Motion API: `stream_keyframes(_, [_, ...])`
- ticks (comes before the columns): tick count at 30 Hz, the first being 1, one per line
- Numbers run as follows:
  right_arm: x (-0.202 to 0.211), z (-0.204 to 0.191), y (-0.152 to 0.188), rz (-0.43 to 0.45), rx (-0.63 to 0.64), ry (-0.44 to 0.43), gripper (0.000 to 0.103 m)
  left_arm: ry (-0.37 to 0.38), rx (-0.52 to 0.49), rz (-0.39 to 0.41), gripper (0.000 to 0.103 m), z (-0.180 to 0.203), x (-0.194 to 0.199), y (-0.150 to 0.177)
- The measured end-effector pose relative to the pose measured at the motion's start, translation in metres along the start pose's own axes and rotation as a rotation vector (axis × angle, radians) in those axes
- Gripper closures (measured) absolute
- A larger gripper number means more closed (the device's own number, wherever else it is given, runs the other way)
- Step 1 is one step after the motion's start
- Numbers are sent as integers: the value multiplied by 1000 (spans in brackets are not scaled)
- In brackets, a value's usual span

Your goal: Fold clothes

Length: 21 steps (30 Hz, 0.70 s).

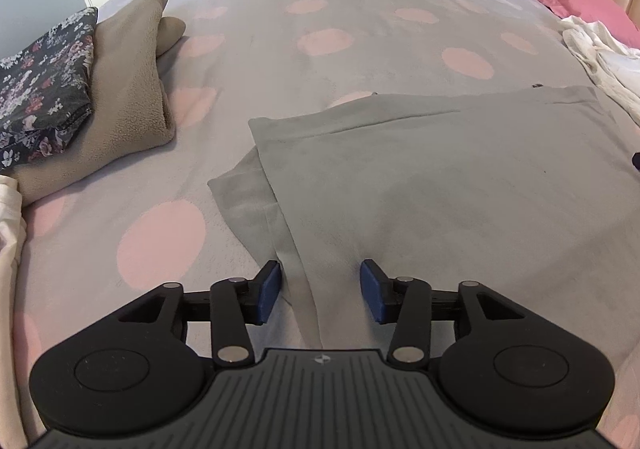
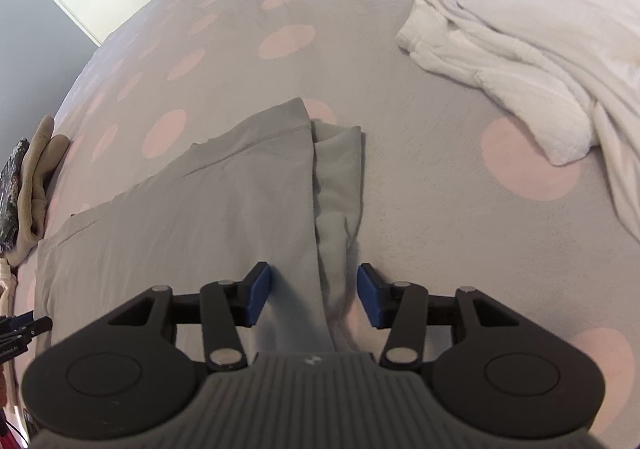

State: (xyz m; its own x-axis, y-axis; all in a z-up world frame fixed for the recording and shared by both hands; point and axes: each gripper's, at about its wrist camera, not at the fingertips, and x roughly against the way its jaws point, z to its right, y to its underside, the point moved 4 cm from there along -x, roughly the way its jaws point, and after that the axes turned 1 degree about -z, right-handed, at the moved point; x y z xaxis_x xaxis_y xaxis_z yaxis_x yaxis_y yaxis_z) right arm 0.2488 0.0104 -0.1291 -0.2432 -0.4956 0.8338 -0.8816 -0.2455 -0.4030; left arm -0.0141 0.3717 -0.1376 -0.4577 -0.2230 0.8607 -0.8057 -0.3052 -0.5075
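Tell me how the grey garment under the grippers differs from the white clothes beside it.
The grey garment lies spread flat with straight folded edges; the white clothes sit crumpled in a heap. The grey one is smooth, the white ones wrinkled. Both grippers are over the grey one; none is near the white. Both rest on the bedspread.

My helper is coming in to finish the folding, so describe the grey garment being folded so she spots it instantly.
On the spotted bedspread, look between the folded stack at one side and the rumpled white clothes at the other. The grey garment lies flat there, partly folded. It alone is plain grey and smooth.
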Motion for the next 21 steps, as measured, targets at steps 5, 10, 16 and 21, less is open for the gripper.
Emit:
stream_keyframes(5, [-12, -1, -11, 11, -48, -1, 48, 14, 17, 15, 54, -3, -5, -6])
stream_keyframes(10, [-21, -3, -20, 21, -71, 7, 56, 18, 25, 31, 54, -4, -6, -10])
stream_keyframes(16, [-18, -8, -23, 41, -69, -16, 86, 16, 26, 36, 54, -5, -3, -12])
stream_keyframes(21, [0, -26, -26, 74, -23, -13, 88, 6, 27, 49, 55, -5, 3, -14])
